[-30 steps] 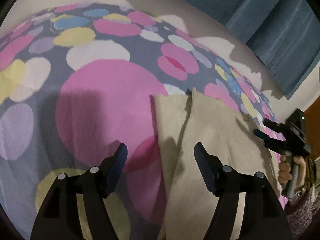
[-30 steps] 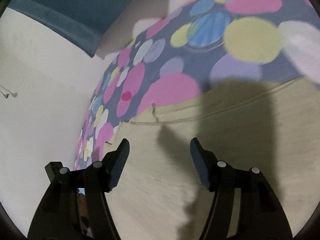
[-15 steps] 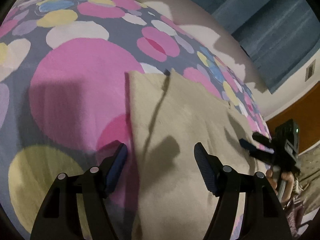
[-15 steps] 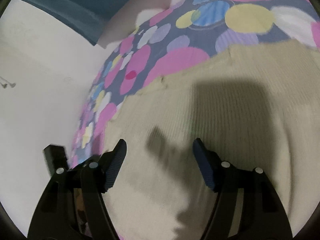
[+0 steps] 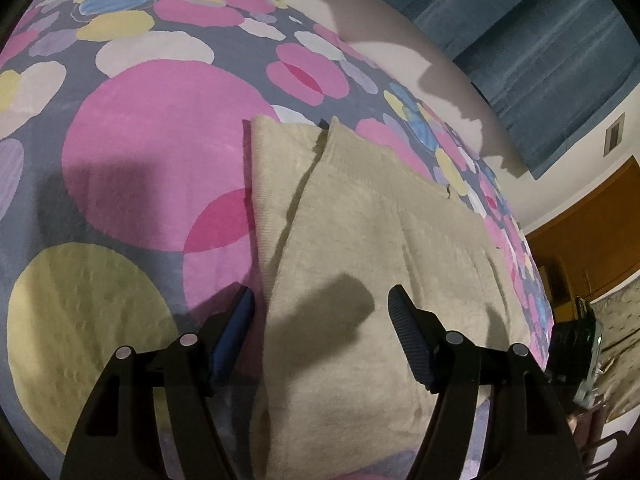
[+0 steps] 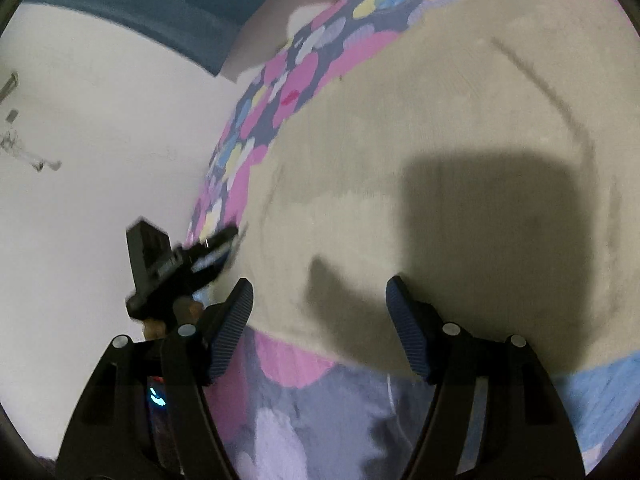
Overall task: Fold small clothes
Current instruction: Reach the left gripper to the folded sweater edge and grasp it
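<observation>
- A beige knit garment (image 5: 380,248) lies flat on a bedspread (image 5: 152,160) printed with pink, yellow and pale circles on grey; its exact type cannot be told. In the left wrist view it fills the centre and runs away toward 1 o'clock.
- One part of the garment overlaps another, and the seam between them runs from about 12 o'clock down toward the near edge.
- The left gripper (image 5: 320,320) is spread wide and empty. It hovers above the near left part of the cloth, with its left finger over the bedspread just beside the garment's left edge and its right finger over the fabric.
- The right gripper (image 6: 320,312) is likewise wide and empty, poised over the garment's near hem (image 6: 360,344), where beige meets the bedspread at 6 o'clock. This view is motion-blurred.
- Blue curtains (image 5: 540,52) hang at 1 o'clock behind the bed.
- Judged from this, the step is the approach before a fold: nothing is gripped yet.
- The next move likely calls for each claw to drop to a near corner or edge, pinch both layers together, then lift and carry the cloth across evenly so it does not bunch.
</observation>
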`<state>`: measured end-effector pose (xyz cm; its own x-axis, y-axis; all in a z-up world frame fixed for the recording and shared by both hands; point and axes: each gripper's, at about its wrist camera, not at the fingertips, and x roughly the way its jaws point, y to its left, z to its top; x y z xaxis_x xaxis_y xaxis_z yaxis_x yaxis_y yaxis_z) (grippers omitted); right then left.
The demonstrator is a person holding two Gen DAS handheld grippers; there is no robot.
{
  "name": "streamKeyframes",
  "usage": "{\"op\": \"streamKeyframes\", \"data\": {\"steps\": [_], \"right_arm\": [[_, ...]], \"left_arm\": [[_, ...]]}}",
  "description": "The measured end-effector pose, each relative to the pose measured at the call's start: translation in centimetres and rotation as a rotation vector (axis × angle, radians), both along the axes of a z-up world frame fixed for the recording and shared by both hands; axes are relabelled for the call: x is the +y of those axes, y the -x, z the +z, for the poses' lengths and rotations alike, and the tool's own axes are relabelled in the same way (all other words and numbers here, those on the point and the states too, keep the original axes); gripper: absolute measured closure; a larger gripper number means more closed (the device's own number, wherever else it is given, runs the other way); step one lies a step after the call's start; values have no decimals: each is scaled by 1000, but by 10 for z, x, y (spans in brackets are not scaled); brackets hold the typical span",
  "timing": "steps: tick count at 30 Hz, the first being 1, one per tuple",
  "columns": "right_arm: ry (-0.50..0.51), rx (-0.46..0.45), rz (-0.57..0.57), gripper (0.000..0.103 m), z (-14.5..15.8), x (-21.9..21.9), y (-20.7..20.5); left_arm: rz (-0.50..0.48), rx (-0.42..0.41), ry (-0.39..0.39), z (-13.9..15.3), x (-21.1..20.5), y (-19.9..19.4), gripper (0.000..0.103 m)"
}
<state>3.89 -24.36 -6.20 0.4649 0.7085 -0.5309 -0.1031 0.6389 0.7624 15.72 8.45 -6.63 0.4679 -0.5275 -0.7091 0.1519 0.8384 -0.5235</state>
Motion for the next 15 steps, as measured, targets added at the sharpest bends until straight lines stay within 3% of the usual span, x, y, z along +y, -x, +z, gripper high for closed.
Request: {"op": "streamKeyframes", "data": {"steps": [2, 4, 9, 15], "right_arm": [[13, -29, 3, 34, 0, 3, 1], [8, -52, 0, 34, 0, 2, 2], [25, -104, 5, 34, 1, 2, 11], [41, -127, 7, 33, 3, 4, 19]], "left_arm": [[6, 2, 18, -1, 1, -2, 35], [8, 12, 45, -4, 1, -4, 43], [28, 57, 135, -11, 4, -14, 52], [31, 81, 203, -16, 3, -27, 52]]}}
